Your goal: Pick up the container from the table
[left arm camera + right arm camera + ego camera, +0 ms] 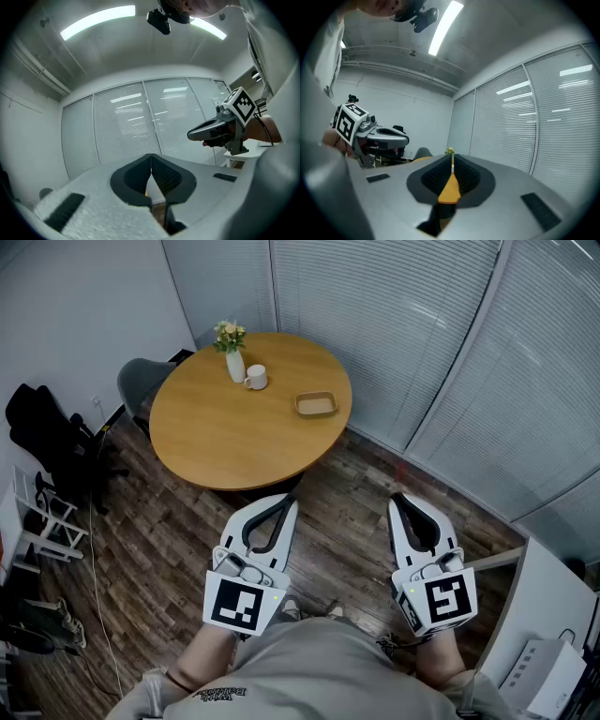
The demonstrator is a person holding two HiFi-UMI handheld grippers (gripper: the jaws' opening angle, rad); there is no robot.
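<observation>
The container (316, 404), a shallow tan tray, lies near the right rim of a round wooden table (225, 442) at the far side of the head view. Both grippers are held close to the person's body, well short of the table. My left gripper (281, 503) points toward the table's near edge with its jaws shut and nothing in them. My right gripper (399, 499) hangs over the wooden floor to the right, also shut and empty. In the right gripper view the jaws (452, 158) meet, with a sliver of the table behind them. The container is hidden in both gripper views.
A small vase of flowers (233, 357) and a white mug (256, 378) stand at the table's far left. A grey chair (141, 385) is tucked behind the table. Dark gear (47, 427) is piled at the left wall. A white desk (553, 615) stands at the right. Blinds line the back.
</observation>
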